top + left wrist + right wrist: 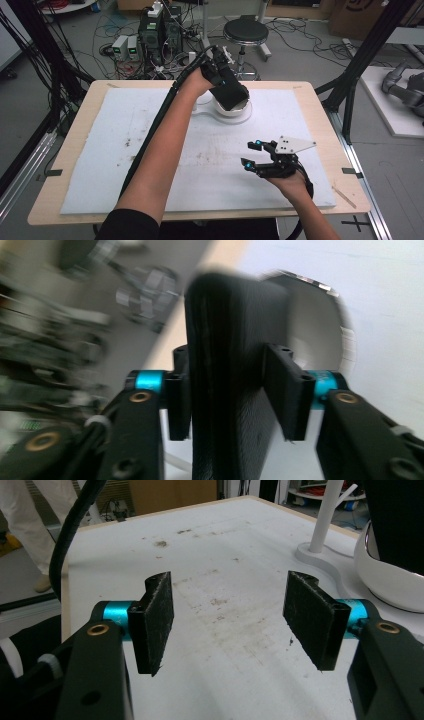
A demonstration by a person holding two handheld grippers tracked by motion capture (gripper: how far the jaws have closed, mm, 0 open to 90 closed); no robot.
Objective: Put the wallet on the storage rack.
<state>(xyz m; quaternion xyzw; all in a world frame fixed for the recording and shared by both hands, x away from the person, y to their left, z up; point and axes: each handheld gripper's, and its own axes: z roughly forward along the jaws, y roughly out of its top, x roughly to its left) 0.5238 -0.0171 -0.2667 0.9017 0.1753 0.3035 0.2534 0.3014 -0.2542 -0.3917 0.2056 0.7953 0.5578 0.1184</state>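
Left gripper (227,82) sits at the far middle of the worktop (320,107), jaws clamped on a black container (231,92) that is tilted, its open mouth down toward a white bowl-shaped base (235,111). In the left gripper view the black container (227,365) stands pinched between both pads (287,390), with the white base's curved rim (330,335) just behind it; that view is motion-blurred, so finer detail cannot be told. Whether the container touches the base or hangs just above it cannot be told.

A white mat (125,150) covers most of the worktop, with brownish stains near its middle. The white base has a flat foot that runs left toward the left forearm (160,150). In the right gripper view the white base (395,580) shows at the right edge with the black container (395,520) over it, and a thin white post (327,517) rises from the flat foot beside it.

Right gripper (260,157) is over the near right part of the mat, well apart from the base, grey three-cornered plate (295,145) on top. Its jaws are wide apart with nothing between them; in the right gripper view the two pads (157,620) frame bare stained mat (225,605).

Beyond the worktop: a round black stool (246,32), computer boxes (160,30) and loose cables (115,25) on the floor.
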